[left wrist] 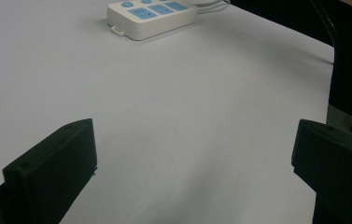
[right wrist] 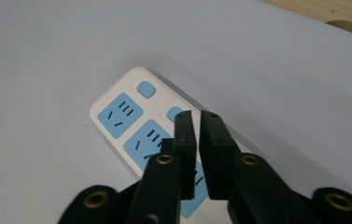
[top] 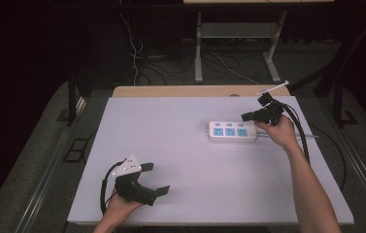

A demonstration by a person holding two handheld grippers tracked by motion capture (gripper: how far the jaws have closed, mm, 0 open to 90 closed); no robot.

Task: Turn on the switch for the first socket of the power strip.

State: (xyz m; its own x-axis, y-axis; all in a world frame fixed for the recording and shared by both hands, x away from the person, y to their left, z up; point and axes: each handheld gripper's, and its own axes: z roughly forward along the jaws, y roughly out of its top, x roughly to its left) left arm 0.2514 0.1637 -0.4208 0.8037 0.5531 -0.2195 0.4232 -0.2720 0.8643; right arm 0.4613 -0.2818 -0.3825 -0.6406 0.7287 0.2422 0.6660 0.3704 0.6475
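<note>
Currently R gripper [right wrist: 197, 122] has its jaws nearly together, only a thin slit between, nothing held. In the right gripper view the tips hang over the power strip [right wrist: 150, 140], about at the second small blue switch button [right wrist: 175, 113], the middle one of the row, with the first button [right wrist: 146, 88] free to the side. Can't tell if the tips touch the strip; looks like a small gap.

High view: R gripper [top: 263, 114] sits at the strip's [top: 232, 131] right end, right-of-centre on the white table top [top: 180, 160], strip's cord running off to the right.

L gripper [top: 154, 178] is wide open, empty, resting near the front-left edge, well apart from the strip. Its own view shows the strip [left wrist: 151, 18] far off beyond both jaws.

Judgement: step = press a switch w/ the closed tips.
- Keep jaws closed so tips act as one blunt finger.
- Centre over one button, not the seam between button and socket.
- Push straight down; an angled push will likely skid the light strip.
- If it slides, bring L gripper over to brace the left end.
</note>
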